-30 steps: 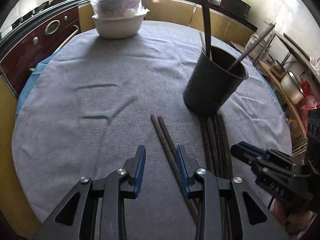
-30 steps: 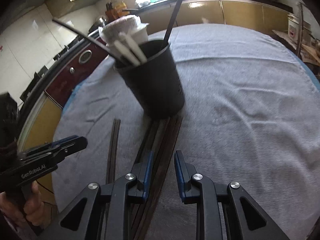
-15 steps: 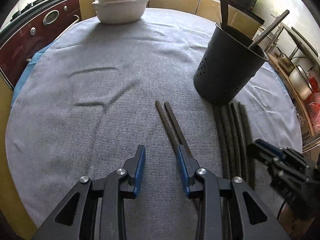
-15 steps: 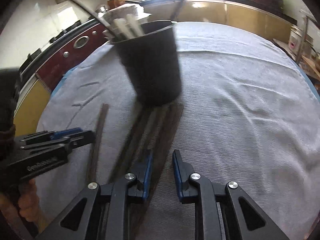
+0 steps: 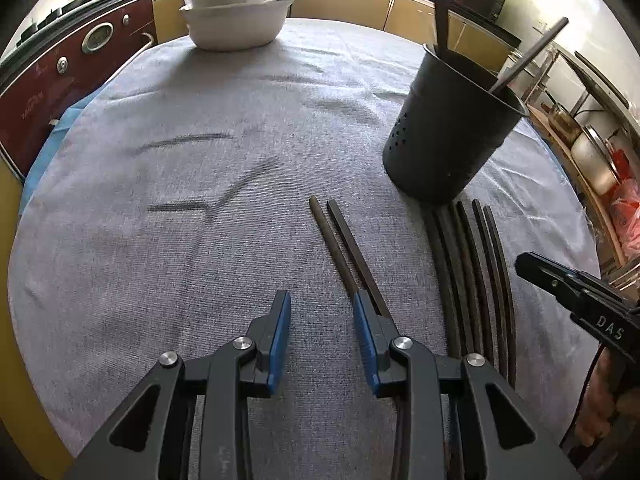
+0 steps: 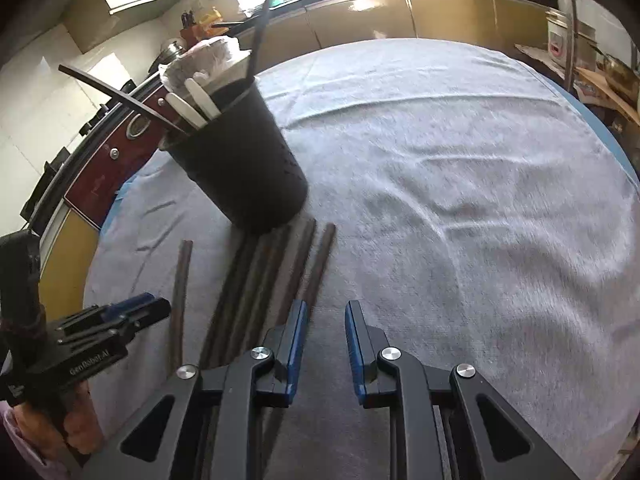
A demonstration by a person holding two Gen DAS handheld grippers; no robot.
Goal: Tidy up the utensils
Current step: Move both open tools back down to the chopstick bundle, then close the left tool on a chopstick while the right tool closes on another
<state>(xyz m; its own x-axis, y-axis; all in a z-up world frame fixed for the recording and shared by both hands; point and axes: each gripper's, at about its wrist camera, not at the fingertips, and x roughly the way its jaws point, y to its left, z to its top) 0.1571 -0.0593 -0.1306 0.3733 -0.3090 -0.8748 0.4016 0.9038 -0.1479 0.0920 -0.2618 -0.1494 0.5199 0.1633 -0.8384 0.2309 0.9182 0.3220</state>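
Both tongs, left [image 5: 322, 320] and right [image 6: 326, 328], are held partly open and empty above dark long chopsticks [image 5: 466, 276] on the grey cloth-covered counter [image 5: 200, 208].

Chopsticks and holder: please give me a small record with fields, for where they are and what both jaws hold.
holder: black utensil holder, upright on the grey tablecloth, some utensils inside
pair: two chopsticks lying apart from the rest, beside the left gripper
bundle: more chopsticks lying at the holder's foot
left jaws: open, empty
right gripper: jaws open, empty
bowl: white bowl at far edge
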